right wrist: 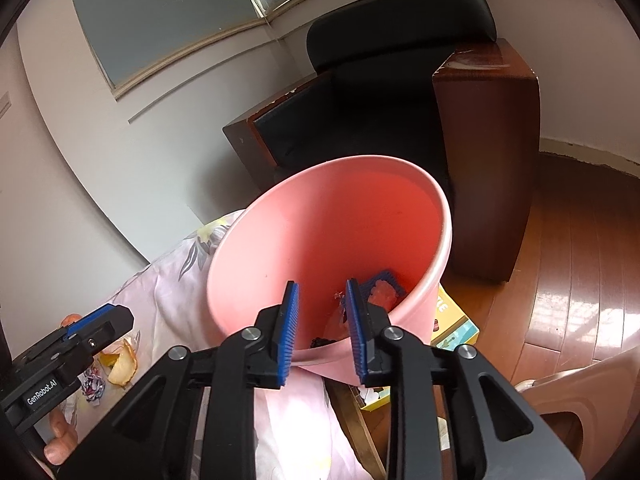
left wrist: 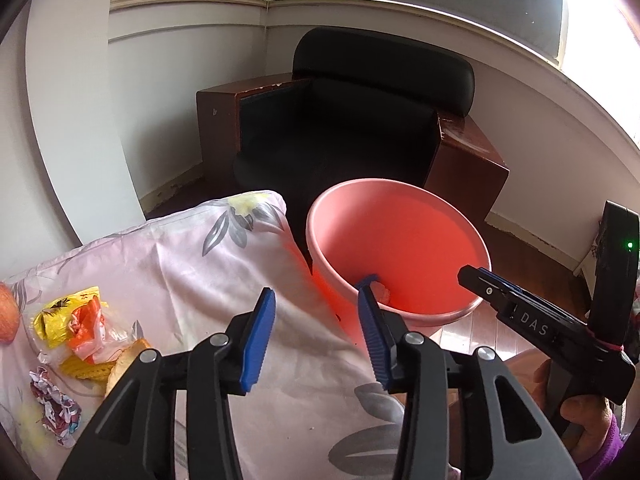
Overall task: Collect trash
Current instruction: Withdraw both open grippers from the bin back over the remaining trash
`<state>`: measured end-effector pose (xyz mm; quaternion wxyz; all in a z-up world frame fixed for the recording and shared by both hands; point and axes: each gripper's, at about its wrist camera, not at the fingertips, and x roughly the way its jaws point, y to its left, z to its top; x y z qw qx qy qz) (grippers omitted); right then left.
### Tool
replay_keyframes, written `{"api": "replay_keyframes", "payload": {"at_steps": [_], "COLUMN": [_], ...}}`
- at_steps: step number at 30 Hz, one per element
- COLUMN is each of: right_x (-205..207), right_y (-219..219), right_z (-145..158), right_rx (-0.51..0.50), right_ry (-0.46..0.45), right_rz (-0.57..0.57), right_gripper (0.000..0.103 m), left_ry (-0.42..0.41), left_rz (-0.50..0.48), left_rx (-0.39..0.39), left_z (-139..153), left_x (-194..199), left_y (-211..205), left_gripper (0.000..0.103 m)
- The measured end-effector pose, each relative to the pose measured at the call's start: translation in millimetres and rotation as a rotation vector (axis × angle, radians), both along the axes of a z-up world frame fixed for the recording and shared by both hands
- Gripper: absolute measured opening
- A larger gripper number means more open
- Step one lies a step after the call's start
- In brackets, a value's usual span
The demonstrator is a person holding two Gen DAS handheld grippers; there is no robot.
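A pink bucket [left wrist: 436, 314] [right wrist: 240, 240] stands tilted at the edge of a table covered by a floral cloth [left wrist: 192, 264]. Inside it lie a pinkish scrap on blue mesh [right wrist: 382, 292] [left wrist: 382, 292] and some dark bits. My left gripper [left wrist: 316, 290] [right wrist: 114, 316] is open and empty above the cloth, just left of the bucket. My right gripper [right wrist: 322, 286] [left wrist: 472, 274] is open and empty over the bucket's near rim. On the cloth to the left lie a yellow wrapper [left wrist: 56, 316], an orange-white plastic scrap [left wrist: 86, 332], a crumpled paper ball [left wrist: 52, 404] [right wrist: 93, 386] and a piece of bread [left wrist: 122, 364] [right wrist: 122, 368].
An apple [left wrist: 6, 316] sits at the cloth's left edge. A black armchair with brown wooden sides [left wrist: 352, 120] [right wrist: 484, 152] stands behind the bucket. A colourful box [right wrist: 452, 328] lies below the bucket, on the wooden floor [right wrist: 580, 260]. A pink plastic stool [right wrist: 580, 396] is at lower right.
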<state>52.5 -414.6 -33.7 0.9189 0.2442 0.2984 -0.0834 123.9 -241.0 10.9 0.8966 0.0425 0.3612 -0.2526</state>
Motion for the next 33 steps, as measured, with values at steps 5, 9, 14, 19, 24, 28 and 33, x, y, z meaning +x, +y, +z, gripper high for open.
{"api": "replay_keyframes", "payload": {"at_steps": [5, 9, 14, 19, 24, 28, 33], "right_x": [-6.2, -11.4, -15.6, -14.2, -10.6, -9.0, -6.3], "right_y": [13.1, 24.7, 41.2, 56.9, 72.6, 84.4, 99.5], "right_z": [6.4, 13.1, 20.9, 24.5, 21.4, 18.9, 18.1], "right_rx": [-0.001, 0.007, 0.006, -0.009, 0.005, 0.006, -0.002], "right_ry": [-0.012, -0.038, -0.061, -0.059, -0.038, -0.022, -0.006], "right_rz": [0.025, 0.052, 0.091, 0.124, 0.155, 0.175, 0.204], "right_gripper": [0.025, 0.025, 0.025, 0.025, 0.025, 0.025, 0.025], "left_ry": [-0.022, -0.032, -0.048, -0.042, -0.026, -0.016, -0.002], "left_rz": [0.014, 0.033, 0.059, 0.089, 0.124, 0.148, 0.179], "left_rx": [-0.017, -0.032, -0.040, -0.035, -0.043, -0.051, -0.064], "left_z": [11.9, 18.6, 22.8, 19.8, 14.8, 11.2, 5.9], "left_x": [-11.5, -20.8, -34.5, -45.0, -48.9, -50.9, -52.6], "left_y": [23.5, 45.0, 71.0, 95.3, 120.0, 137.0, 155.7], "left_gripper": [0.046, 0.046, 0.046, 0.046, 0.046, 0.046, 0.046]}}
